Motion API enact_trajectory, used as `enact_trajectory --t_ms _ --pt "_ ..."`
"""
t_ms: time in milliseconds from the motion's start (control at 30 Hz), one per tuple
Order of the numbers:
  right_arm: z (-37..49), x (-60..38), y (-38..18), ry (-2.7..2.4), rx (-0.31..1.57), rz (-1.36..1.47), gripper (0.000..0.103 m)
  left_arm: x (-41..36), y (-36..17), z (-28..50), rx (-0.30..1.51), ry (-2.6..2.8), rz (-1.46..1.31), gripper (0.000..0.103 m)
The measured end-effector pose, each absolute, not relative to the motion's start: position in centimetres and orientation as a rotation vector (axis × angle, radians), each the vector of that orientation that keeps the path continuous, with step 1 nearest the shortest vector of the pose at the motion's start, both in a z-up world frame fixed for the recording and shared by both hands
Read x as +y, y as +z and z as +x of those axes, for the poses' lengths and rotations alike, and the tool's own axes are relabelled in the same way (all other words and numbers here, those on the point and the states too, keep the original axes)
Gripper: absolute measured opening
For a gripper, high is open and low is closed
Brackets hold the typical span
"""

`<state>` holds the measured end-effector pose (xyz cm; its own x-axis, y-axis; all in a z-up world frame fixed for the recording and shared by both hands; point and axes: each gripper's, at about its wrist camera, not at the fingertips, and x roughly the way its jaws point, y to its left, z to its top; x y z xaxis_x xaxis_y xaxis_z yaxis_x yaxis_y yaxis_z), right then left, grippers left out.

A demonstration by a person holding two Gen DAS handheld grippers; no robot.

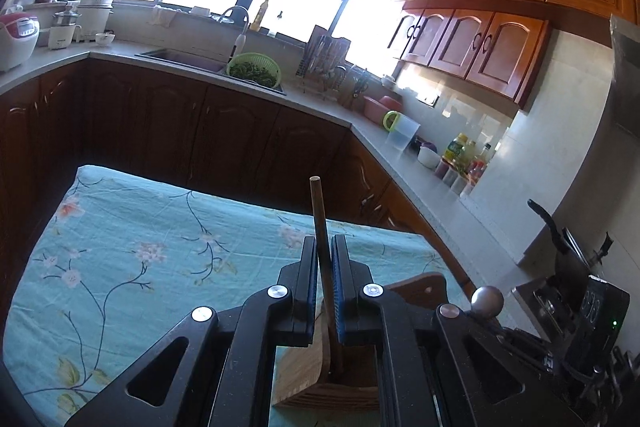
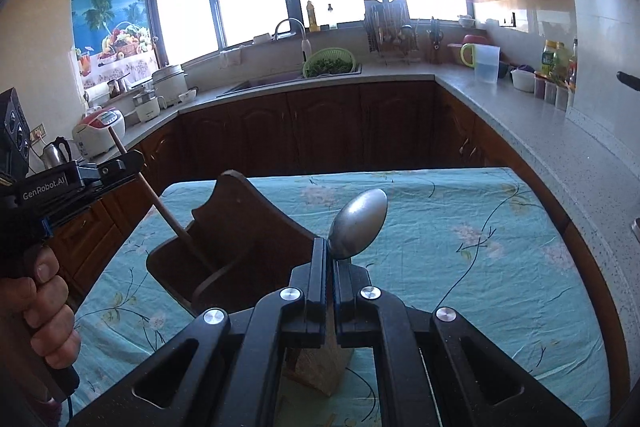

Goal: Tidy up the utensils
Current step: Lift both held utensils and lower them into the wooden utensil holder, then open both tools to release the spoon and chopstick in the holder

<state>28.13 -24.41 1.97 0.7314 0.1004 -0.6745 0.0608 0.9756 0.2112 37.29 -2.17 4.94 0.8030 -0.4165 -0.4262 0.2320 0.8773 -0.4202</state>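
The left gripper point(image 1: 323, 247), low in the centre of its frame, is clamped on a wooden stick point(image 1: 320, 219) whose lower end sits inside the wooden utensil holder point(image 2: 224, 251) on the floral tablecloth point(image 2: 460, 227). The right gripper point(image 2: 329, 251) pinches a metal spoon point(image 2: 358, 223), bowl up, mid-frame just right of the holder.

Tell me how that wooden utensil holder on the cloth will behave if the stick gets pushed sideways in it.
The wooden holder looks rigid and fairly heavy, so it probably stays put. Its tall back may make it tip under a hard sideways lever from the stick held in the left claw. The floral cloth beneath it could let it slide slightly.
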Motion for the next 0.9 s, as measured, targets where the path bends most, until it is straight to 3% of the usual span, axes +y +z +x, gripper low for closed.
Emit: enact_trajectory --t_ms 467,533,567,667,733,833,900 --pt "27.9 -24.7 1.9 0.022 0.745 0.254 0.004 -2.1 6.0 37.9 0.549 -0.358 -0.320 0.007" --pt "27.8 -24.8 2.0 0.017 0.749 0.266 0.005 -1.7 5.9 37.3 0.555 -0.350 -0.324 0.012" --pt "27.7 -25.0 2.1 0.013 0.748 0.271 0.007 -1.6 6.0 37.4 0.559 -0.345 -0.327 0.020" --pt "27.2 -25.4 2.4 0.006 0.737 0.294 0.022 -0.7 5.7 36.1 0.555 -0.331 -0.340 0.033" --pt "26.8 -25.5 2.5 -0.004 0.731 0.299 0.030 -0.4 5.6 35.7 0.563 -0.323 -0.345 0.036" --pt "26.2 -25.9 2.5 -0.006 0.735 0.329 0.033 0.0 5.5 34.9 0.572 -0.318 -0.358 0.040" --pt "25.4 -26.1 2.6 -0.008 0.731 0.349 0.037 0.5 5.6 34.0 0.570 -0.310 -0.361 0.049"
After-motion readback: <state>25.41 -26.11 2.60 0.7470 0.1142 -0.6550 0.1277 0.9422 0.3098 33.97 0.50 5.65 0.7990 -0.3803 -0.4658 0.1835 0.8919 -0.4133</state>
